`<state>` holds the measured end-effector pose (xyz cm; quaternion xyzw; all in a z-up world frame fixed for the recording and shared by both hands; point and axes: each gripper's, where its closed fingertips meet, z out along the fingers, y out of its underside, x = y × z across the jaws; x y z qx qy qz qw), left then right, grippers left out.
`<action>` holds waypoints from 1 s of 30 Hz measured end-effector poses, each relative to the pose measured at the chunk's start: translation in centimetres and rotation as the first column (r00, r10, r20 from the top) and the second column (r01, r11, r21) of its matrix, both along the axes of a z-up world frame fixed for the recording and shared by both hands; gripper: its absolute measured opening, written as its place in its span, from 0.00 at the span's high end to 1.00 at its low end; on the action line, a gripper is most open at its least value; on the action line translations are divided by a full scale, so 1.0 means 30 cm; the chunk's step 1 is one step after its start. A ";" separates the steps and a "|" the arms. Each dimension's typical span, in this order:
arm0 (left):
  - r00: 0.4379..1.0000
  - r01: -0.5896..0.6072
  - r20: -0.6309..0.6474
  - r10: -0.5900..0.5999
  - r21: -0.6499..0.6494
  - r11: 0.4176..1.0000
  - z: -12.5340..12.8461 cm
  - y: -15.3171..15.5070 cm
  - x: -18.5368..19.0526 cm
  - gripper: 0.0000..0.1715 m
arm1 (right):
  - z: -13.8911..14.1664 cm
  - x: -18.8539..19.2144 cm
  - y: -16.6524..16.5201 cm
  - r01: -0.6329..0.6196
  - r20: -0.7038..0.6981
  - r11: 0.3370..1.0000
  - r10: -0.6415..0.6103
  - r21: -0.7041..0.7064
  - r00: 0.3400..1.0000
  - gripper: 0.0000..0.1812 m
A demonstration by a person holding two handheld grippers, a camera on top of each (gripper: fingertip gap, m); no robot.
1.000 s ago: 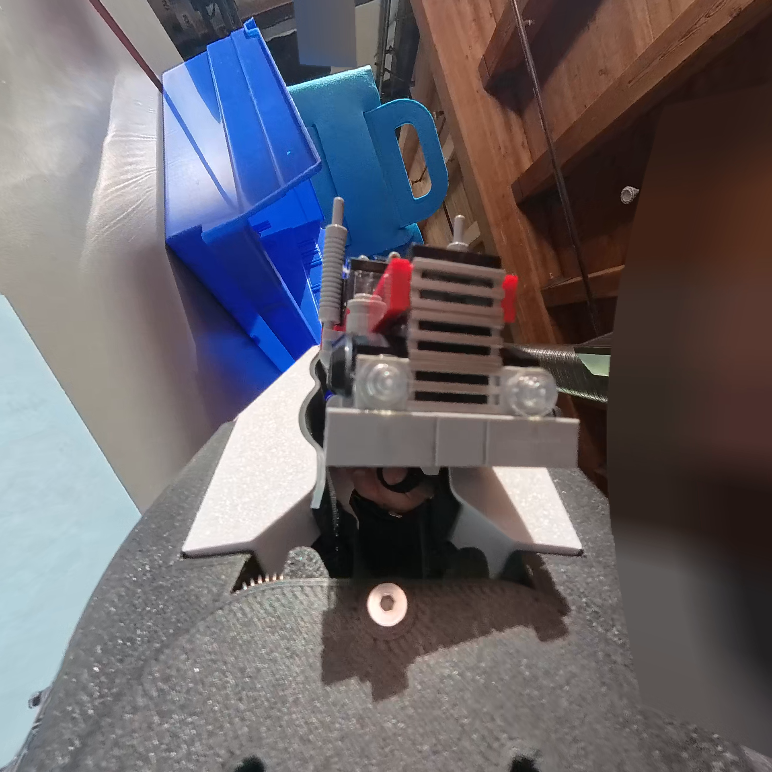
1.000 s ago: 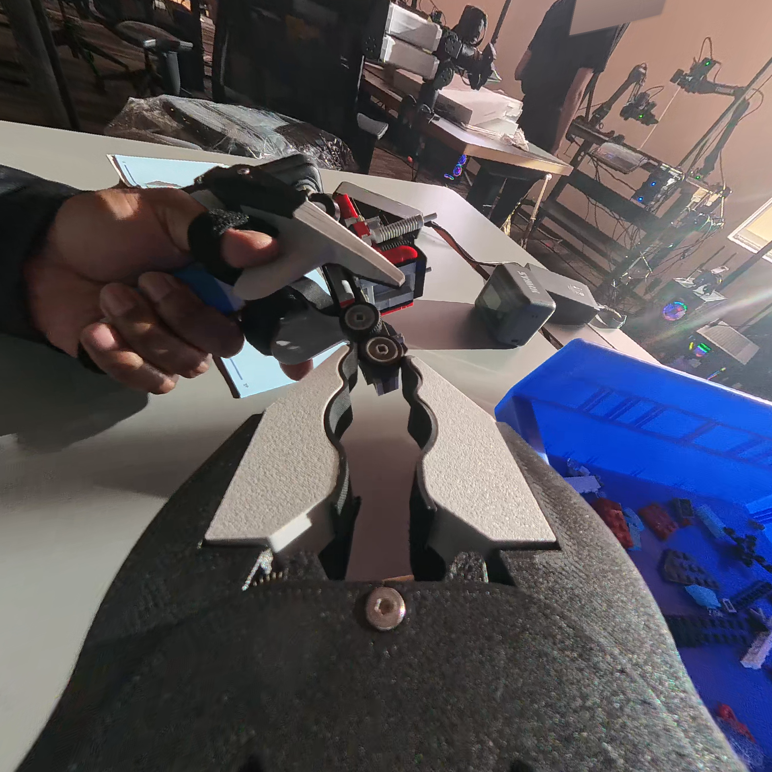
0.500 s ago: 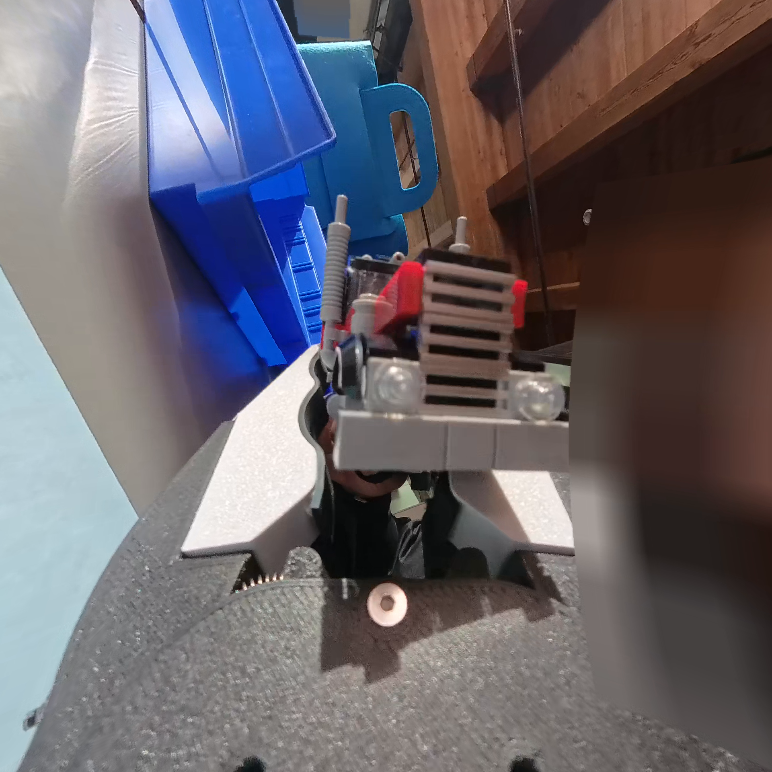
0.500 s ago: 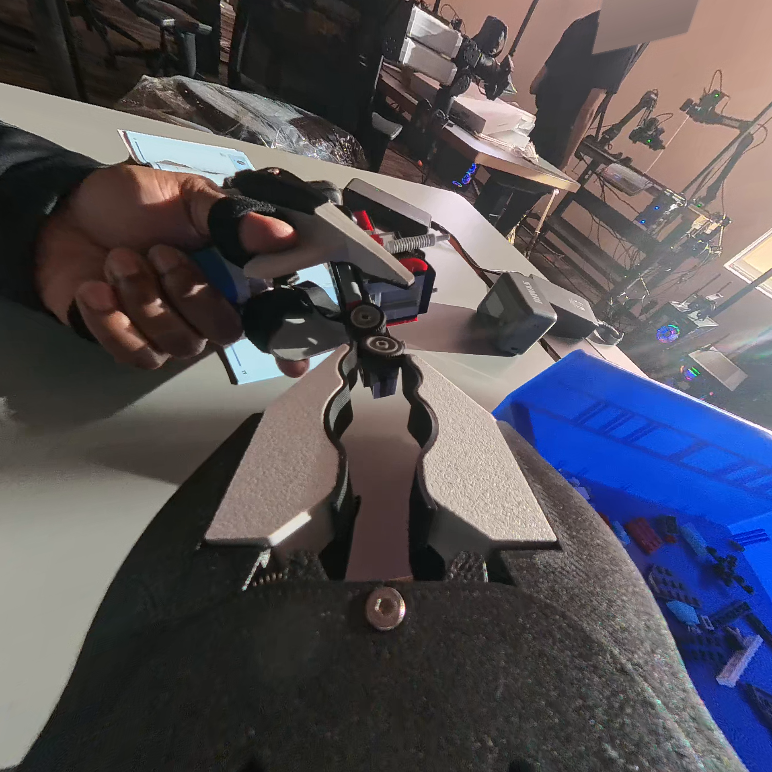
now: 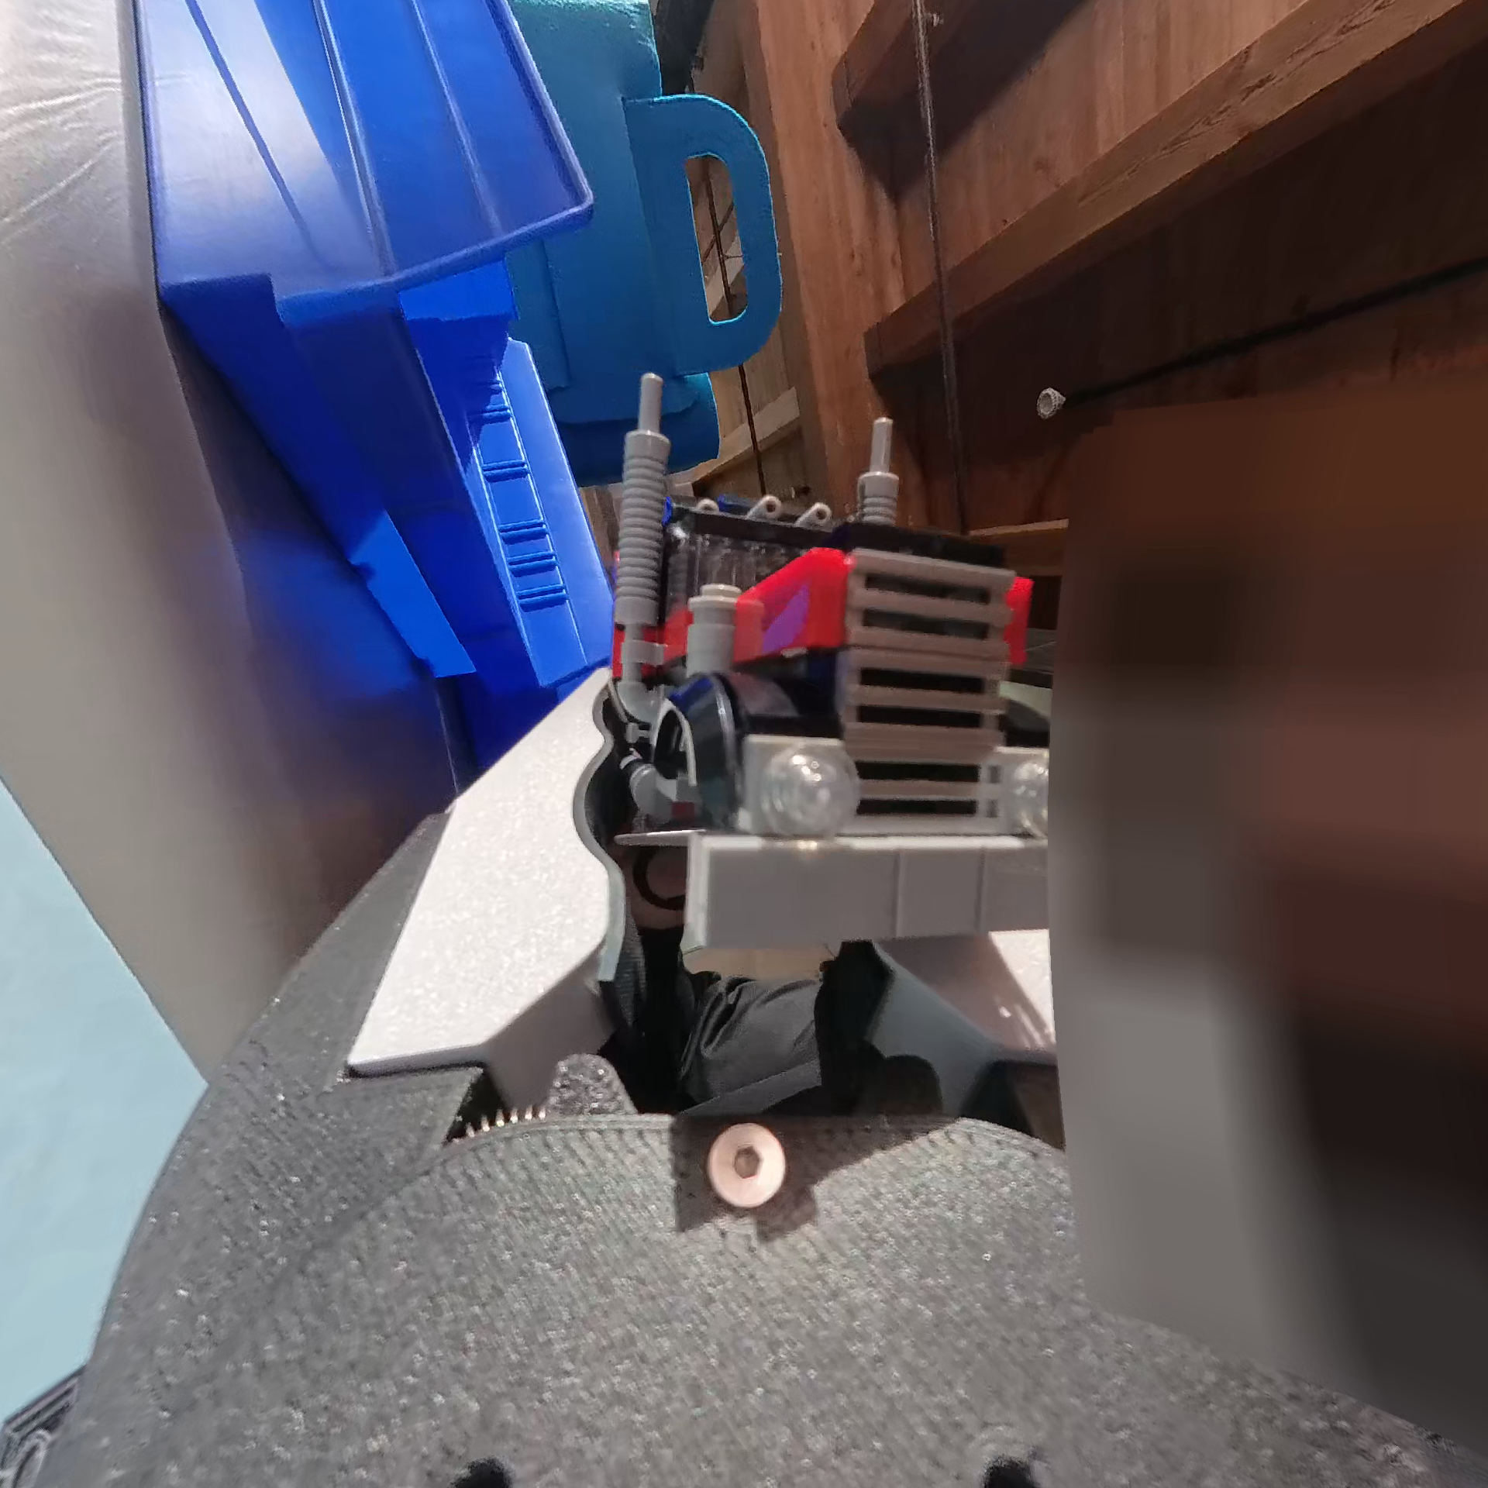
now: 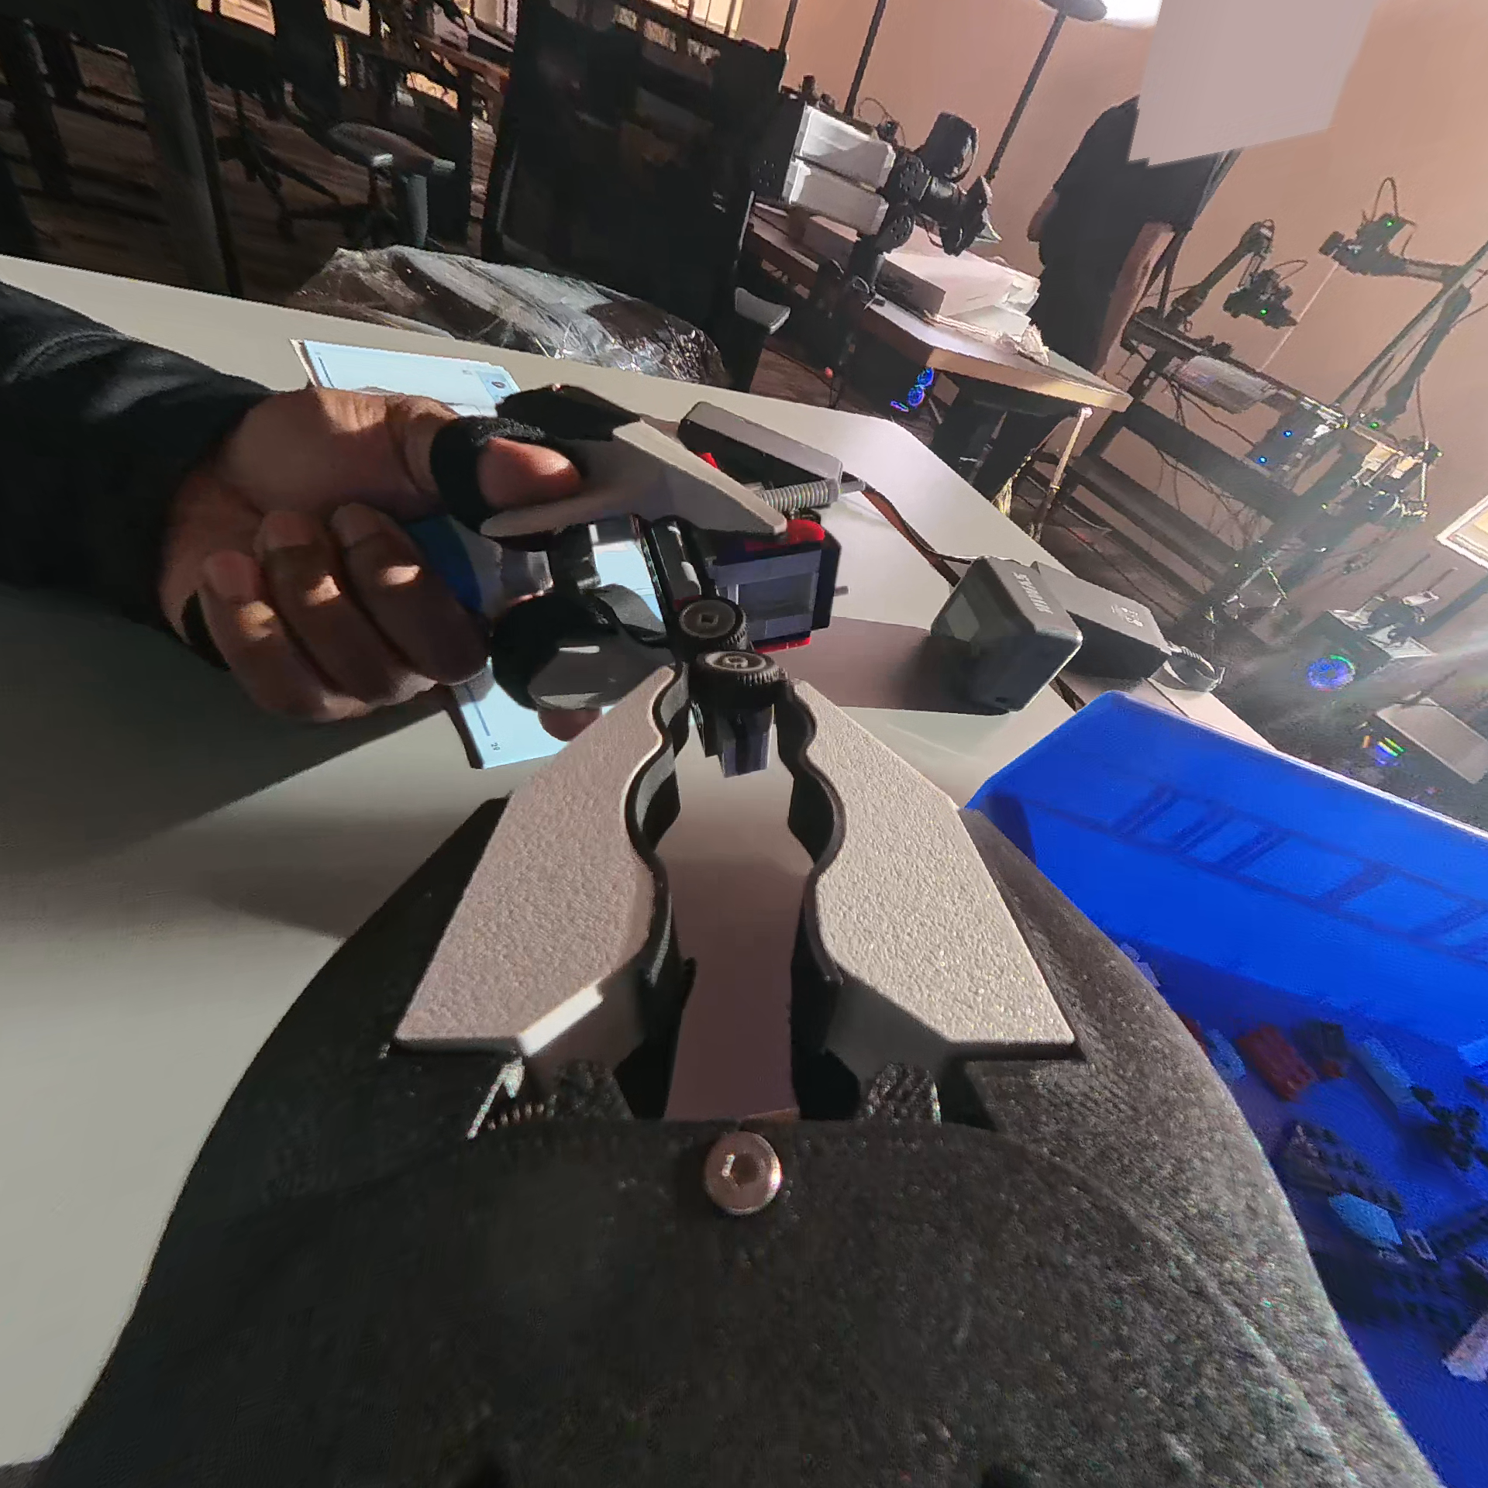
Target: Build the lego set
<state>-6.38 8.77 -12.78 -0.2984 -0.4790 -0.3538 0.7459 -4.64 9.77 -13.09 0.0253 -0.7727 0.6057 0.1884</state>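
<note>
The left gripper [image 6: 725, 515] is clamped on the truck model [image 5: 837, 692], held in the air above the table [image 6: 161, 845]. The right gripper [image 6: 729, 717] grips a small wheel assembly [image 6: 737, 696] at the truck's underside — probably the wheel-mounting step; next it needs aligning and a firm press.

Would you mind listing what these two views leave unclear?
- Left wrist view: the lego truck loses its right side behind a blur patch.
- Right wrist view: the wheel piece meets the truck's underside; seating unclear.
- Right wrist view: loose bricks in the blue bin are too small.
</note>
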 end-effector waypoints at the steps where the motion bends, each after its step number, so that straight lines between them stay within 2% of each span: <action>1: 1.000 0.004 0.007 -0.004 0.015 1.000 0.001 0.000 0.000 0.66 | 0.002 0.002 0.001 -0.006 0.005 1.000 0.006 -0.006 1.000 0.86; 5: 1.000 0.017 0.021 -0.019 0.066 0.998 0.006 0.003 0.005 0.66 | 0.011 0.010 0.004 -0.031 0.019 0.999 0.032 -0.029 0.999 0.86; 21: 0.997 0.052 0.042 -0.059 0.139 0.989 0.013 0.015 0.017 0.66 | 0.017 0.022 0.014 -0.095 0.092 0.993 0.102 -0.074 0.991 0.86; 27: 0.999 0.022 0.041 -0.025 0.062 0.998 -0.003 0.011 0.008 0.66 | -0.004 0.008 0.010 -0.063 0.088 0.997 0.066 -0.037 0.994 0.86; 30: 0.998 0.011 0.066 -0.015 0.064 0.998 -0.013 0.008 0.004 0.66 | -0.017 0.002 0.008 -0.048 0.082 0.999 0.049 -0.011 0.995 0.87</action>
